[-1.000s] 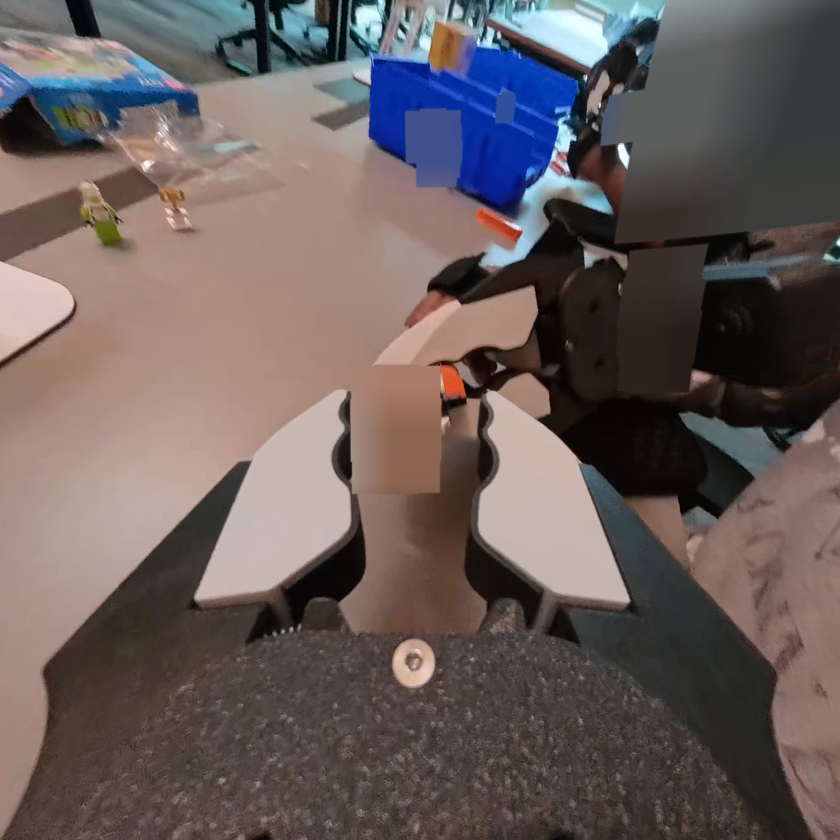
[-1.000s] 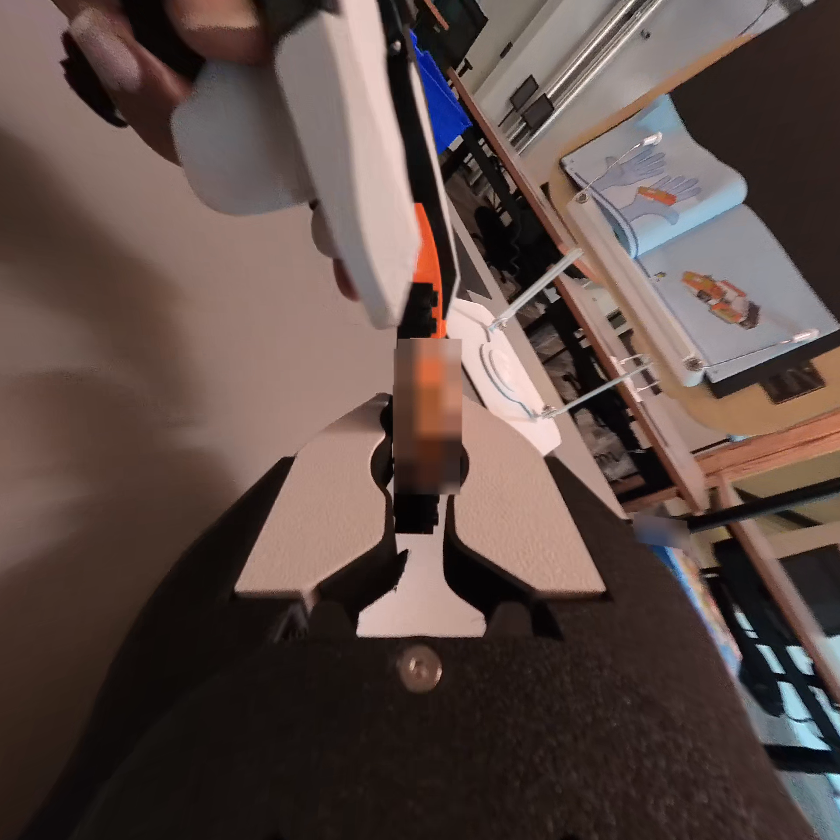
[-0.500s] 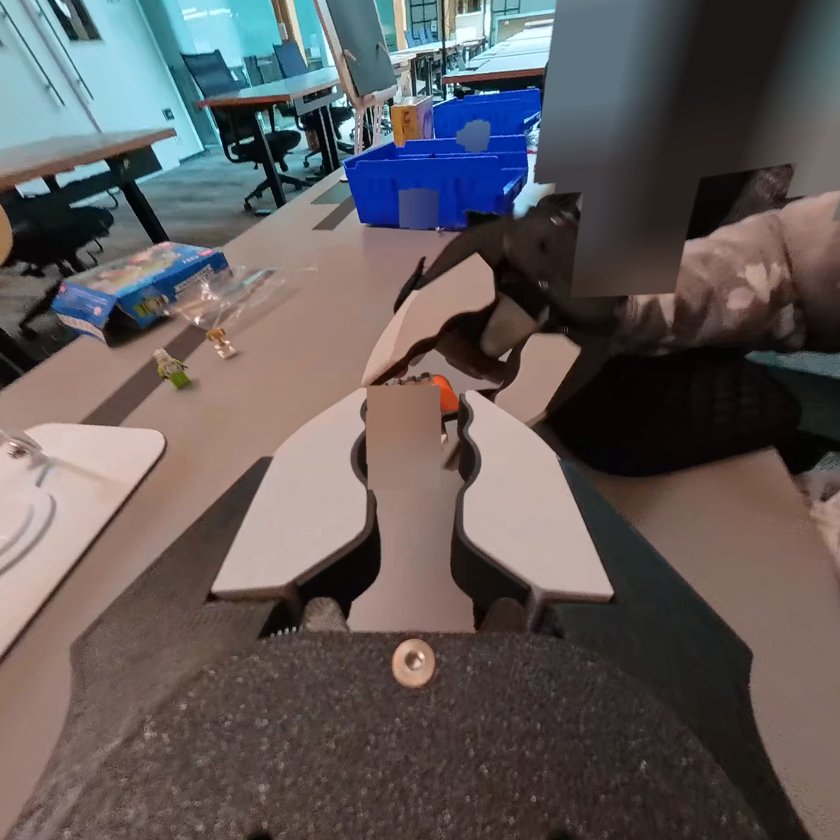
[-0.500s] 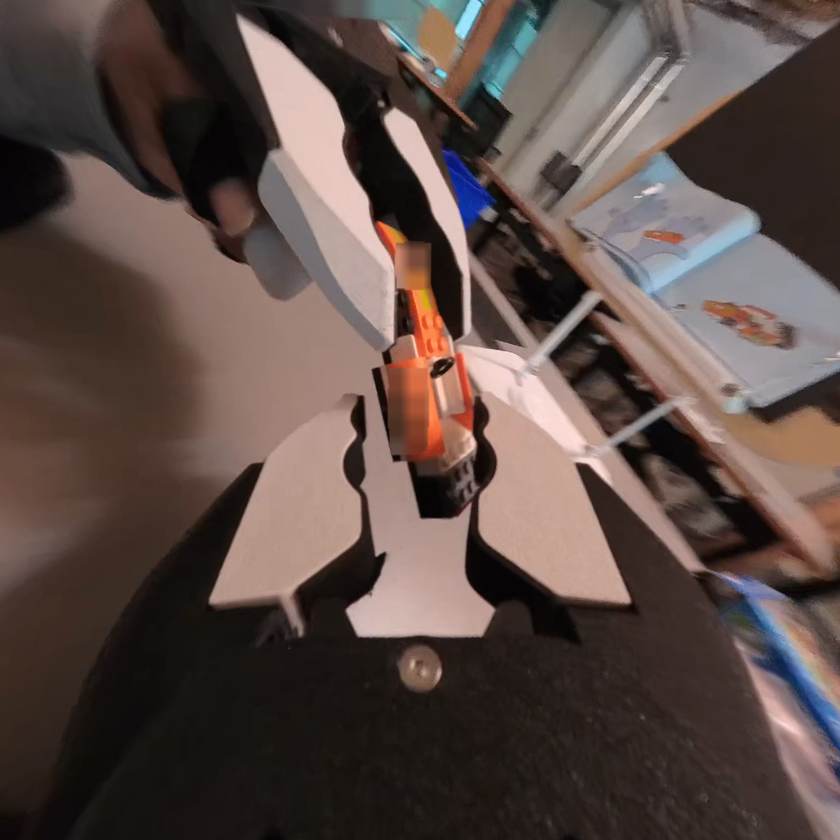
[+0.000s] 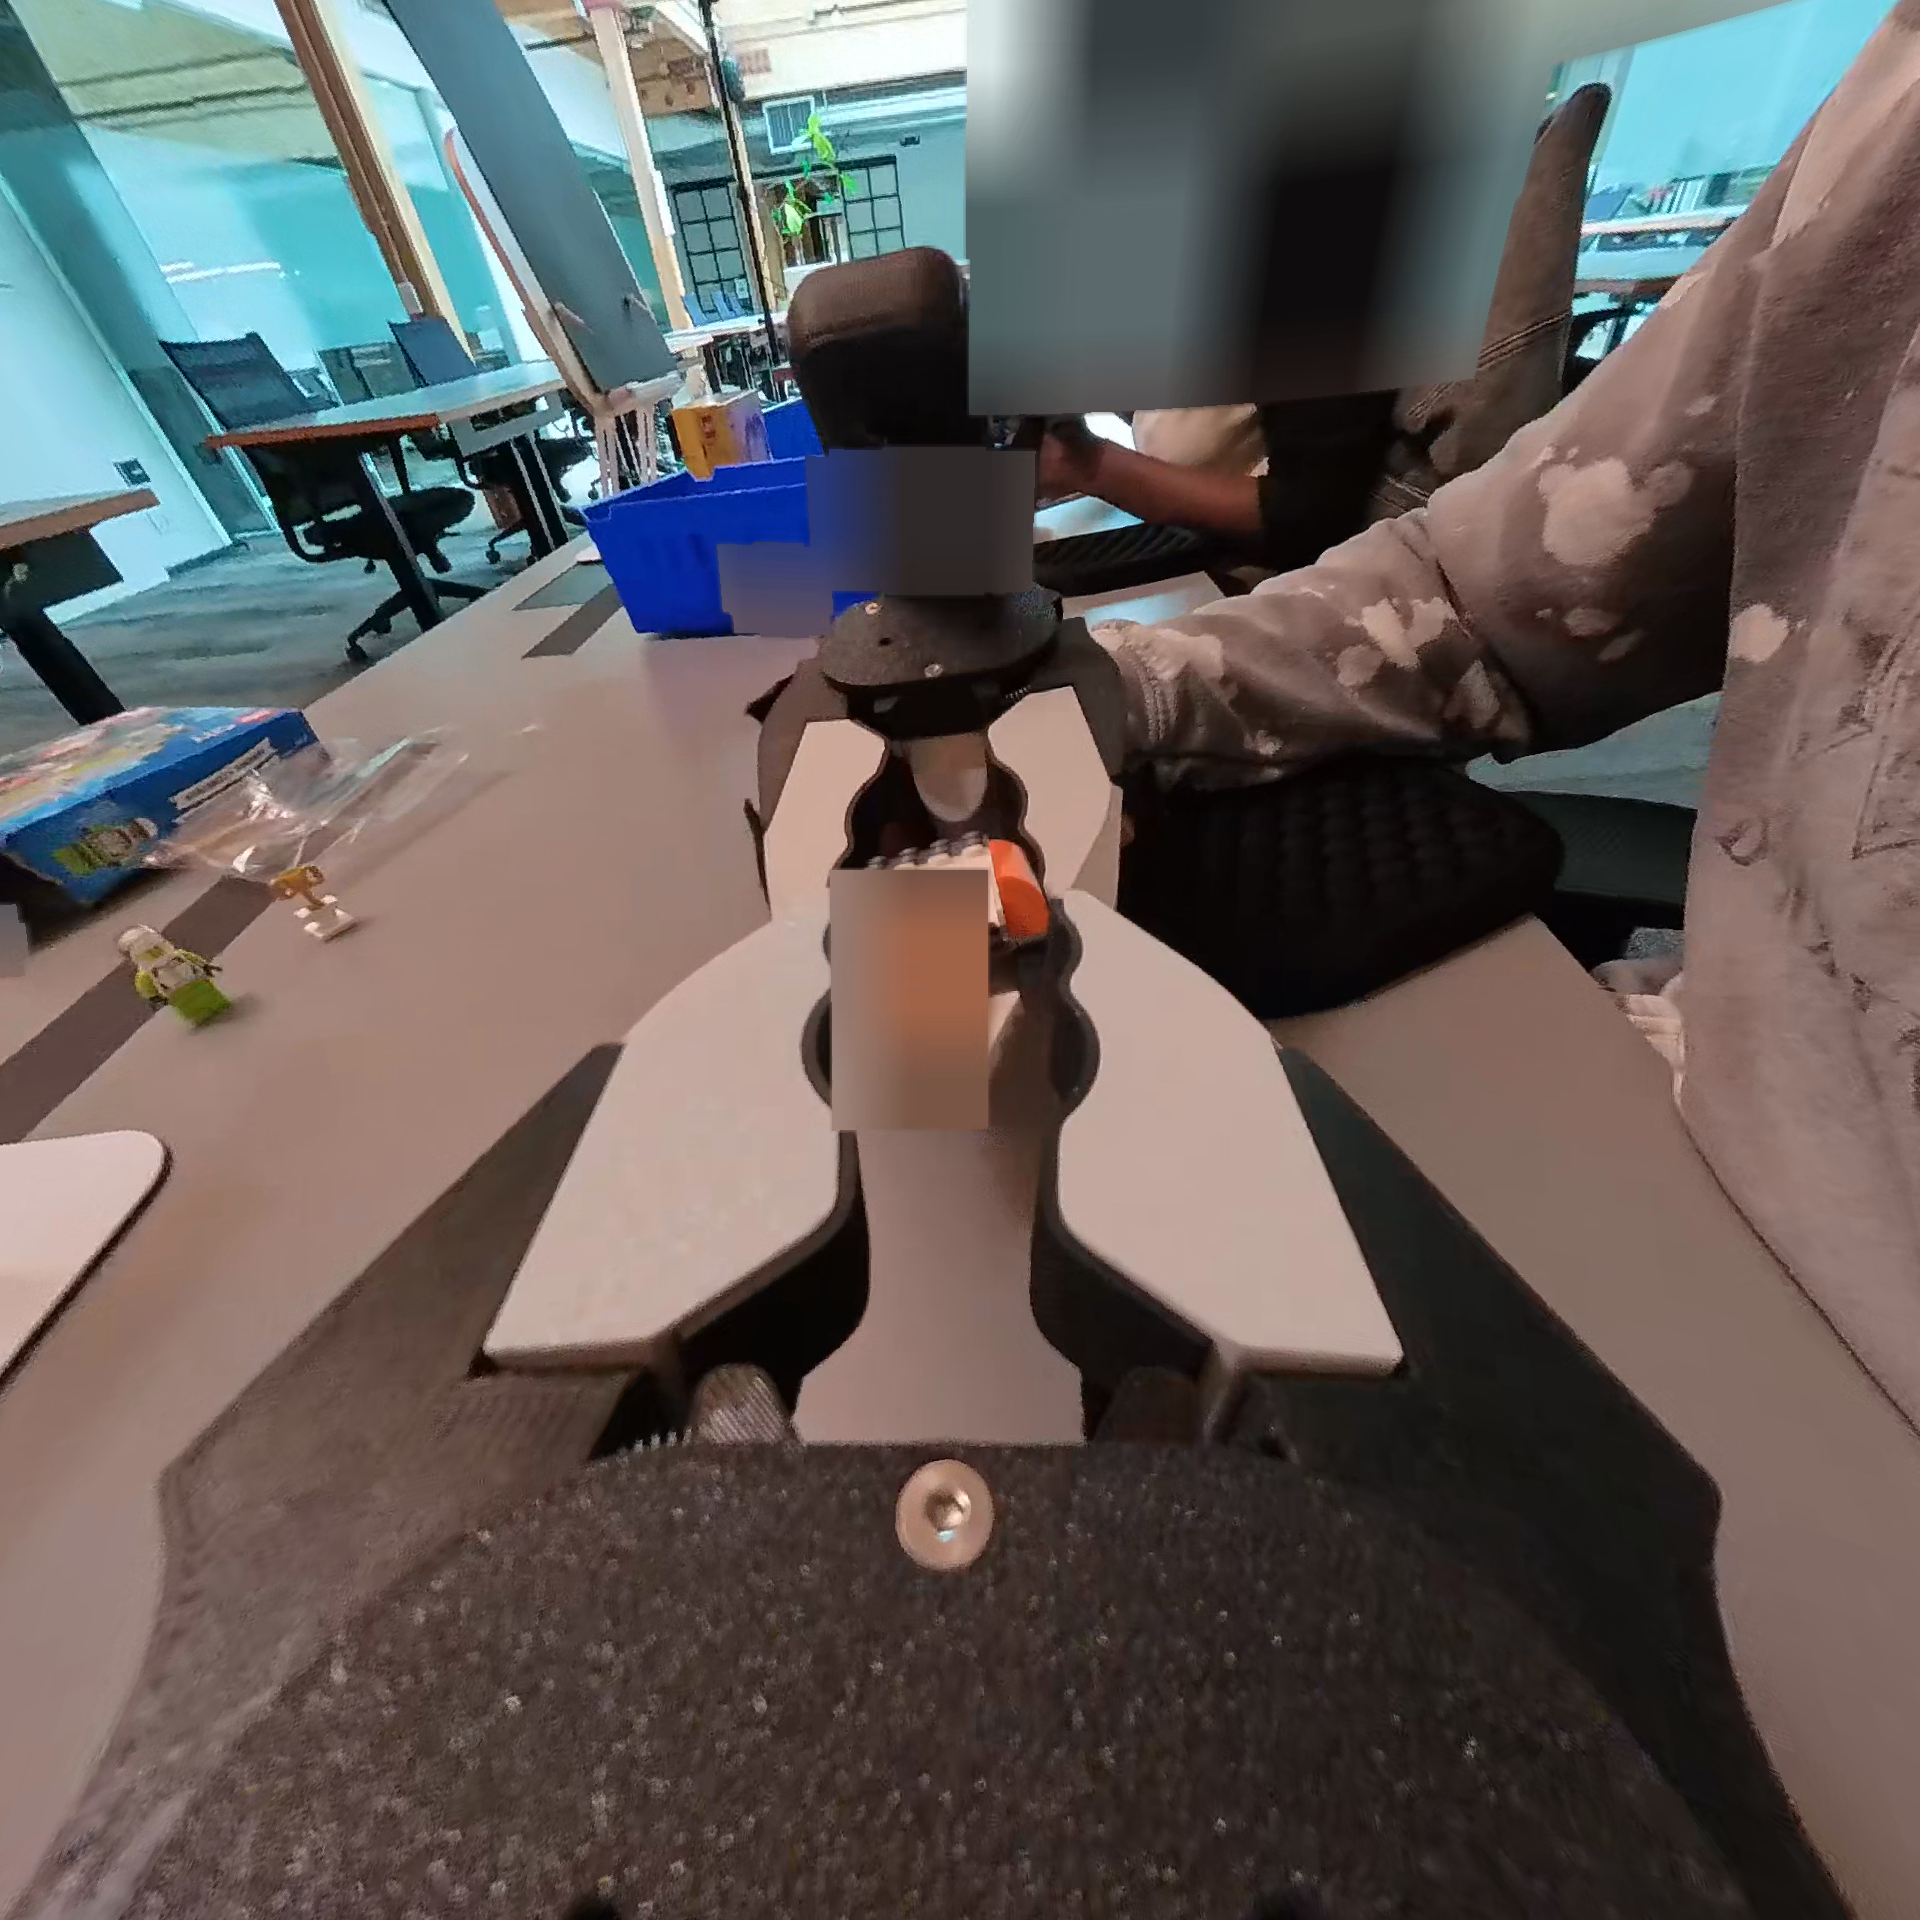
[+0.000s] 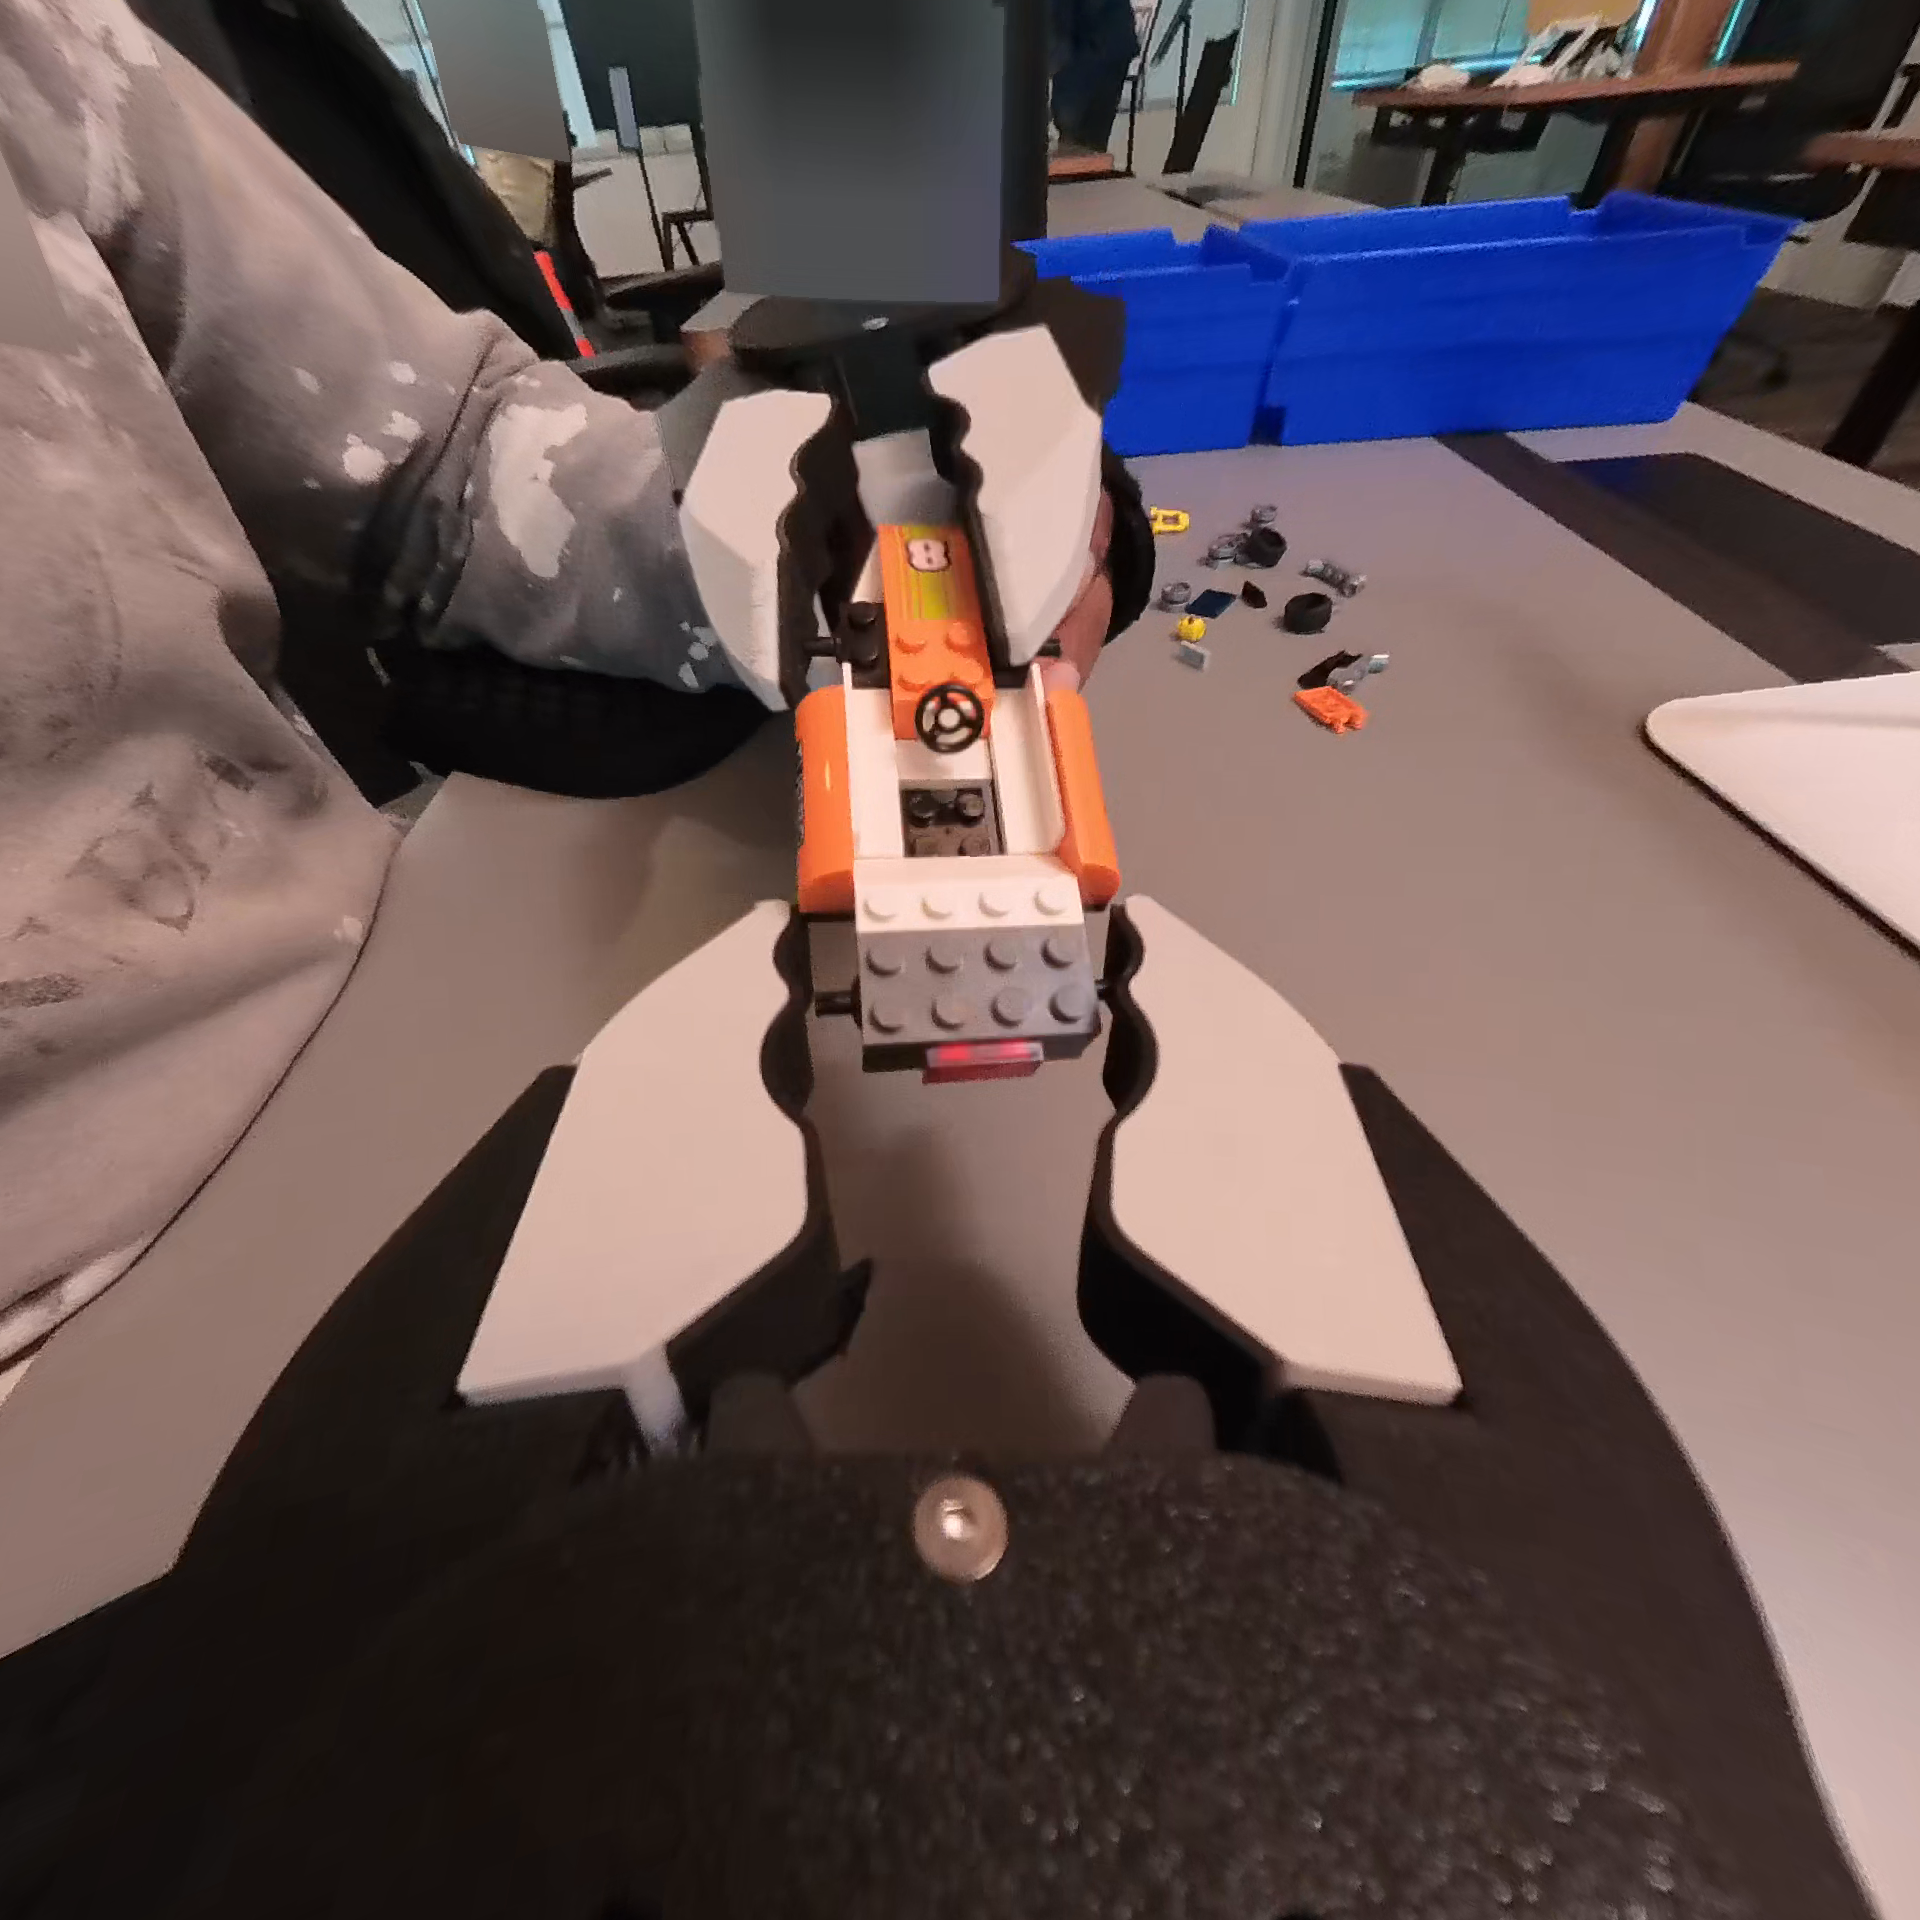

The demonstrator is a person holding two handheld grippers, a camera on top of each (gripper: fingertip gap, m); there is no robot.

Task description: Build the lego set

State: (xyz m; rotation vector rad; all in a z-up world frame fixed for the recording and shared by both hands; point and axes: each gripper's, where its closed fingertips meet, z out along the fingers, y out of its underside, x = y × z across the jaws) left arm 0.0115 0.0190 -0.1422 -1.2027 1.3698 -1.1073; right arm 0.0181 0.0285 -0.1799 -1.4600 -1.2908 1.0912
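The orange-and-white Lego car [image 6: 951, 821] hangs above the grey table [image 6: 1455, 987], its long axis running between the grippers. The right gripper [image 6: 951, 977] clamps its grey rear; the left gripper [image 6: 894, 582] pinches the hood. Mid-assembly, I judge: next, free one gripper to fetch the loose wheels [image 6: 1273, 577].
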